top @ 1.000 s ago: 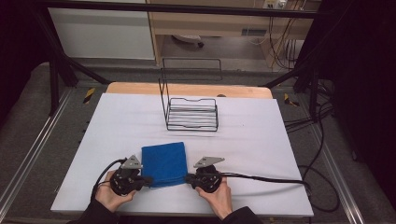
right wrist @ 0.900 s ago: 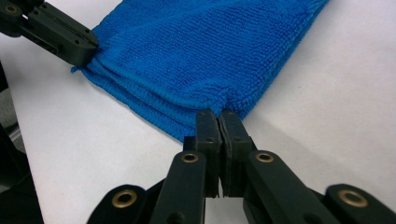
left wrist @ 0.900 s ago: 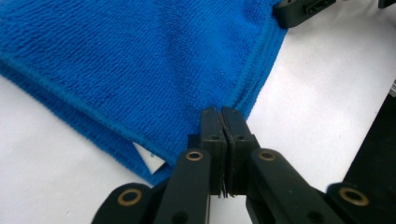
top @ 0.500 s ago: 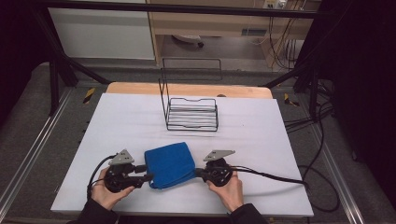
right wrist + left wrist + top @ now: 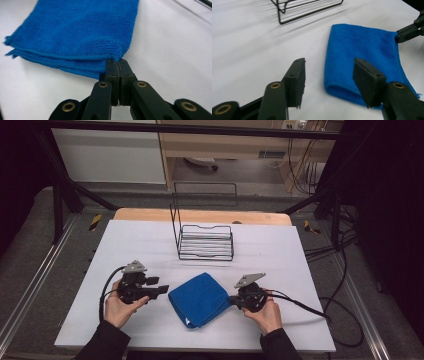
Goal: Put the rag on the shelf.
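Left tongs [image 5: 161,290] have just let go and backed off, jaws apart and empty, while right tongs [image 5: 233,299] stay clenched on the folded blue towel's [image 5: 200,299] corner near the desk's [image 5: 125,240] front edge, apparently ready to drag it alone.

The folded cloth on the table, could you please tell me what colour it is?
The cloth is plain bright blue, seen best in the right gripper view.

Blue cloth's [image 5: 75,32] far edge beyond right gripper view's top.
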